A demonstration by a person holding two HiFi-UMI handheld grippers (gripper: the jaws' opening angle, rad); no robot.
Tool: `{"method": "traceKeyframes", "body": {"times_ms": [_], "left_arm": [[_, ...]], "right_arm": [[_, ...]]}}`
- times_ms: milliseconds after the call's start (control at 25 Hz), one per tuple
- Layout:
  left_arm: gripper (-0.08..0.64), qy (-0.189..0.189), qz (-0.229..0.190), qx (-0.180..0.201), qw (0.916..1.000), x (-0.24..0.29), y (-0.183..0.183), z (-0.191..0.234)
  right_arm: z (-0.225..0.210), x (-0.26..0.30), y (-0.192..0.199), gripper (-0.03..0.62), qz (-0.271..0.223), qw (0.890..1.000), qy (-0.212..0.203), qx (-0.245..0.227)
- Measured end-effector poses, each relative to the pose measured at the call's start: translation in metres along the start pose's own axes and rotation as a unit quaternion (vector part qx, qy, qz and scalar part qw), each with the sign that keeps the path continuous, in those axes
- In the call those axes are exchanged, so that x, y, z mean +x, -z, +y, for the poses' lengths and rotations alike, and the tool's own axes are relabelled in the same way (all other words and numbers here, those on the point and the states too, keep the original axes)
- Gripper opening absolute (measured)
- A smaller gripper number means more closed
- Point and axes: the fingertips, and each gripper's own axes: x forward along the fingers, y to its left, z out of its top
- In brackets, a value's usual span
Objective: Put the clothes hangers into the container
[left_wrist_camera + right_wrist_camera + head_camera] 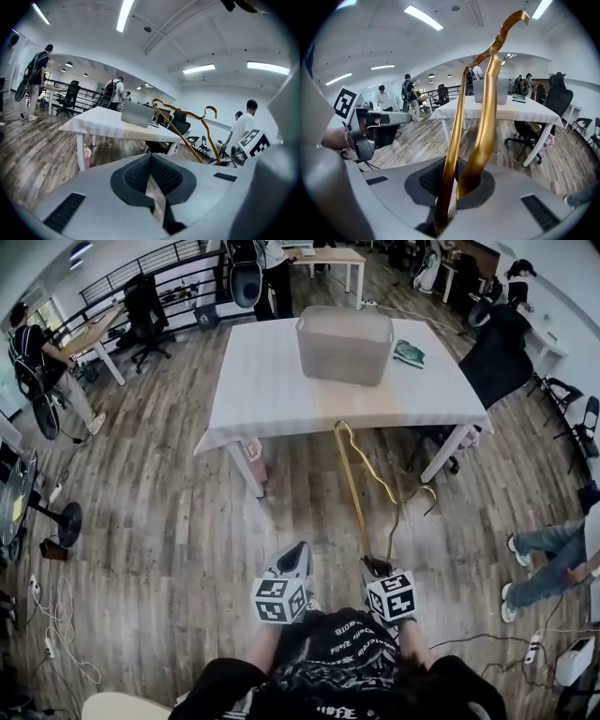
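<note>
A gold clothes hanger (354,486) sticks up and forward from my right gripper (375,568), which is shut on its lower end. In the right gripper view its two gold bars (485,108) rise from between the pads, hook at the top. My left gripper (295,554) is beside the right one at waist height, shut with nothing in it (151,161). The grey container (345,343) stands on the white table (272,390), well ahead of both grippers; it also shows past the hanger (491,91).
A green item (409,353) lies on the table right of the container. A black office chair (497,352) stands at the table's right end. A person's legs (553,559) are at my right, cables (56,624) on the wooden floor at my left.
</note>
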Motion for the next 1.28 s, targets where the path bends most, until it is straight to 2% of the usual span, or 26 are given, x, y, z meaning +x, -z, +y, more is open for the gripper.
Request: {"method": "traceKeyframes", "body": {"times_ms": [160,360,560,680,1000,1160,1280], "left_arm": [[0.02,0.013,0.014,0.011,0.9998,-0.001,0.003,0.025],[0.02,0.026,0.024,0.007,0.9993,0.002,0.002,0.031],[0.02,0.015,0.02,-0.006,0.9997,0.013,0.005,0.051],[0.02,0.007,0.038,-0.002,0.9992,0.027,0.005,0.06],[0.02,-0.023,0.054,-0.003,0.9983,0.095,-0.022,0.058],[0.02,-0.003,0.058,0.002,0.9983,0.148,-0.042,0.045],[0.02,-0.008,0.052,0.003,0.9986,0.189,-0.055,0.034]], "right_arm": [[0.018,0.018,-0.001,0.044,-0.004,1.0,0.007,0.009],[0.021,0.026,-0.002,0.044,0.011,1.0,0.009,0.017],[0.021,0.049,-0.01,0.045,0.011,1.0,0.003,0.0],[0.013,0.064,-0.023,0.046,0.013,1.0,-0.004,-0.014],[-0.051,0.097,-0.062,0.046,0.023,0.999,-0.03,-0.025],[-0.099,0.123,-0.089,0.048,0.025,0.998,-0.046,-0.037],[-0.137,0.138,-0.109,0.048,0.024,0.997,-0.058,-0.053]]}}
